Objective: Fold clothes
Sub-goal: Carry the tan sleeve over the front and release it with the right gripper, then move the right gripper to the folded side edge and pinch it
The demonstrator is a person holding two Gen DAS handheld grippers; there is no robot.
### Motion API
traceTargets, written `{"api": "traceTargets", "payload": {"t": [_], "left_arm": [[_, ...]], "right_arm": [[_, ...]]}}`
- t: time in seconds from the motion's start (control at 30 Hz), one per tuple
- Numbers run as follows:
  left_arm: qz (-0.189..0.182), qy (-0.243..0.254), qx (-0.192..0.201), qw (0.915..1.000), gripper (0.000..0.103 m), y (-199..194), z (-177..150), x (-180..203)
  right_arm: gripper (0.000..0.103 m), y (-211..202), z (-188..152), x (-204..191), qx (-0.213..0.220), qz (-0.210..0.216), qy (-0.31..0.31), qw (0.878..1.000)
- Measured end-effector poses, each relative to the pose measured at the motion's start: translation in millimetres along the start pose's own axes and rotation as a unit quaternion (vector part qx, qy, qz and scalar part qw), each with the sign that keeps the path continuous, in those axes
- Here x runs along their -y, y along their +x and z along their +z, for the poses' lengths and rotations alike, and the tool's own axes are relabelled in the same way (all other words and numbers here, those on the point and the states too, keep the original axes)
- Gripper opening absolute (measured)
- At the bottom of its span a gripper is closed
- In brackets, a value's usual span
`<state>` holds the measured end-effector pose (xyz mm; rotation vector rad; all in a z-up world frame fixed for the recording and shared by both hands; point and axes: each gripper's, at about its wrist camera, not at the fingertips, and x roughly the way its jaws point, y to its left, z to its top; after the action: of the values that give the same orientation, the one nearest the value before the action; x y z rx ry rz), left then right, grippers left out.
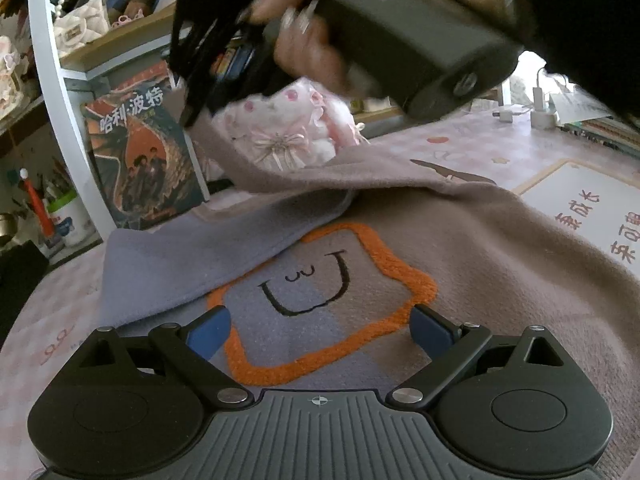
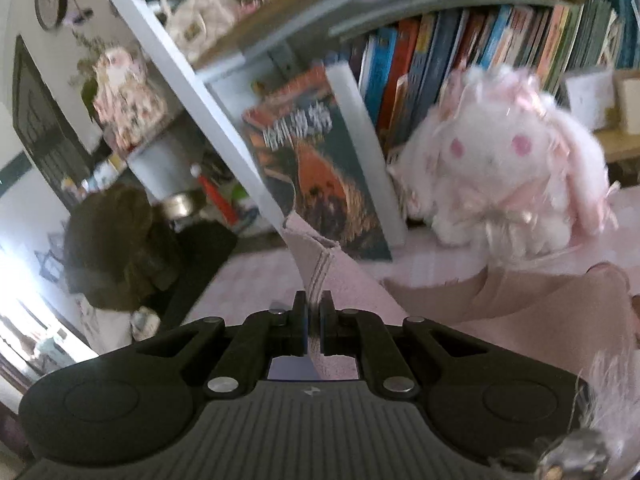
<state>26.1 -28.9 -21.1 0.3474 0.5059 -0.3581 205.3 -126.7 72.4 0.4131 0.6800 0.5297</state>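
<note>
Two risks stand out. The right gripper (image 2: 314, 312), clamped on a ribbed cuff of the sweater (image 1: 460, 248), could lose that thin bite, or sweep the sleeve into the plush toy (image 2: 504, 160) at two o'clock. The left gripper (image 1: 320, 324) hovers with jaws apart over the orange patch (image 1: 320, 304) (nothing pinned), so the body, flat on the table (image 1: 48, 312), may drag. Only the right wrist view shows the pinch; only the left shows the sweater's front.
</note>
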Motion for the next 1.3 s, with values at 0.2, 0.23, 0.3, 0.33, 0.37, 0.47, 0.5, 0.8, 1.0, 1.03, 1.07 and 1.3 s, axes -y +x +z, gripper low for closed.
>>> {"api": "traceTargets", "payload": {"t": [0.2,0.23,0.3,0.33,0.37,0.47,0.5,0.8,1.0,1.03,1.07,1.3], "left_arm": [[-0.001,0.0,0.0,1.0,0.098,1,0,0],[-0.001,0.0,-0.001,1.0,0.098,1,1,1],[-0.001,0.001,-0.003,1.0,0.098,3,2,1],[-0.001,0.001,-0.003,1.0,0.098,3,2,1],[0.0,0.002,-0.003,1.0,0.098,3,2,2],[0.005,0.006,-0.003,1.0,0.098,3,2,3],[0.007,0.008,-0.002,0.9999,0.098,3,2,4],[0.026,0.034,-0.004,0.9991,0.098,6,2,15],[0.042,0.057,0.003,0.9975,0.098,3,1,26],[0.041,0.055,0.002,0.9976,0.098,4,1,25],[0.04,0.052,0.0,0.9979,0.098,4,2,23],[0.052,0.017,-0.002,0.9985,0.098,3,3,12]], "right_arm": [[0.055,21,-17,-2,-0.046,0.017,-0.007,0.999],[0.055,20,-19,-5,-0.047,0.024,-0.013,0.999],[0.055,15,-22,-10,-0.047,0.028,-0.029,0.998],[0.055,11,-24,-11,-0.047,0.028,-0.035,0.998],[0.055,7,-26,-10,-0.047,0.029,-0.036,0.998],[0.055,-4,-32,-5,-0.049,0.027,-0.035,0.998],[0.055,-8,-35,-2,-0.049,0.023,-0.035,0.998],[0.062,-66,-69,29,-0.019,-0.007,-0.023,1.0],[0.067,-122,-100,53,0.02,-0.019,-0.003,1.0],[0.067,-132,-105,57,0.026,-0.02,0.0,0.999],[0.067,-142,-111,61,0.033,-0.022,0.003,0.999],[0.068,-199,-156,77,0.067,-0.057,-0.004,0.996]]}}
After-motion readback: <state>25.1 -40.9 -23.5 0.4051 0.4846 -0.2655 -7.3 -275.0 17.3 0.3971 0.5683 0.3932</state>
